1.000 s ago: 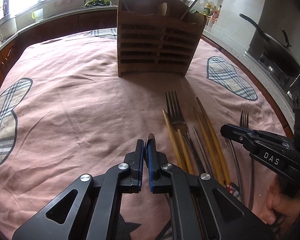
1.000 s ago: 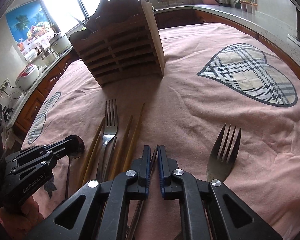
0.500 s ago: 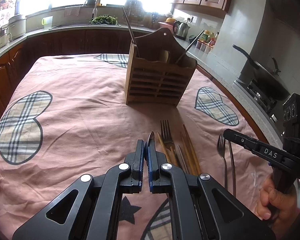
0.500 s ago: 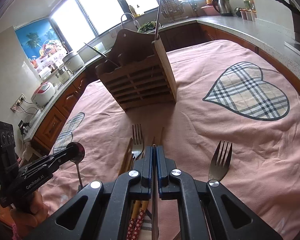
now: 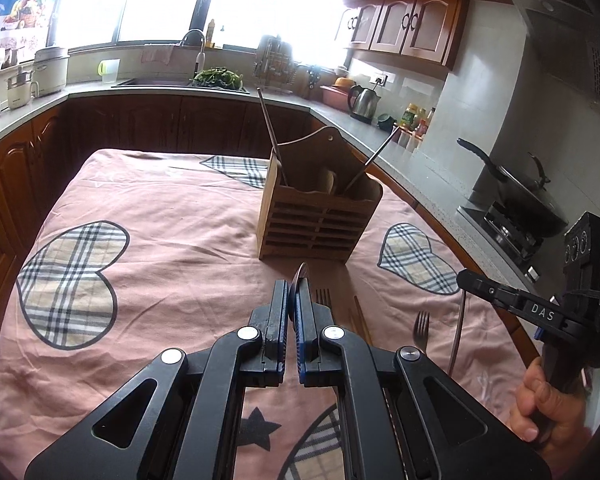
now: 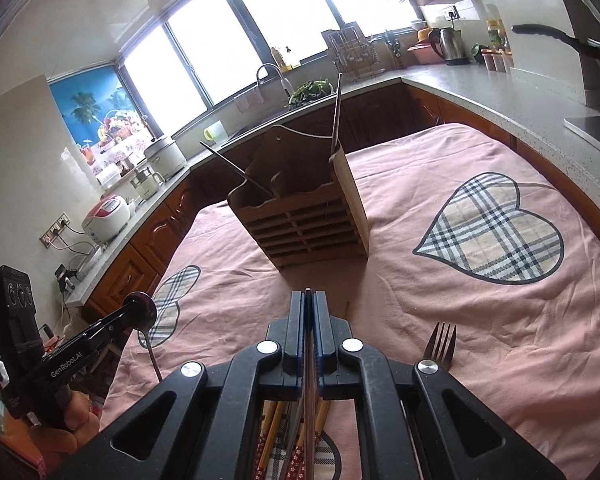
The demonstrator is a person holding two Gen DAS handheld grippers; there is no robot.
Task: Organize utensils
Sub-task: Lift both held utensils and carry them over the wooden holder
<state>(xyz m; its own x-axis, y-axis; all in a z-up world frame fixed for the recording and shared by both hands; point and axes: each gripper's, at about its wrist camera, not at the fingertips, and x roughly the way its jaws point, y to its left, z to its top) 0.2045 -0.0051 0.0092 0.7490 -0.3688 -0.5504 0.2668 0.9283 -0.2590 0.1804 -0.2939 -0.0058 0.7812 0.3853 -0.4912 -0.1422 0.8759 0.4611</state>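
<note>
**Two claws loaded, holder dead ahead**

Two utensils are up off the desk (image 5: 172, 216). The wooden holder (image 5: 318, 220) stands at twelve o'clock from both claws, open top upward, so each long axis must tip upright to drop in. The left claw (image 5: 292, 300) is clamped on a spoon (image 5: 301, 274), bowl forward. The right claw (image 6: 309, 304) pinches a thin chopstick-like rod (image 6: 309, 360) running lengthwise between its fingers. Neither looks clearly nearer. A fork (image 6: 442, 346) lies at four o'clock. Legible writing: "DAS" (image 5: 542, 312) and "GenRobot.AI" (image 6: 69, 362).
</note>
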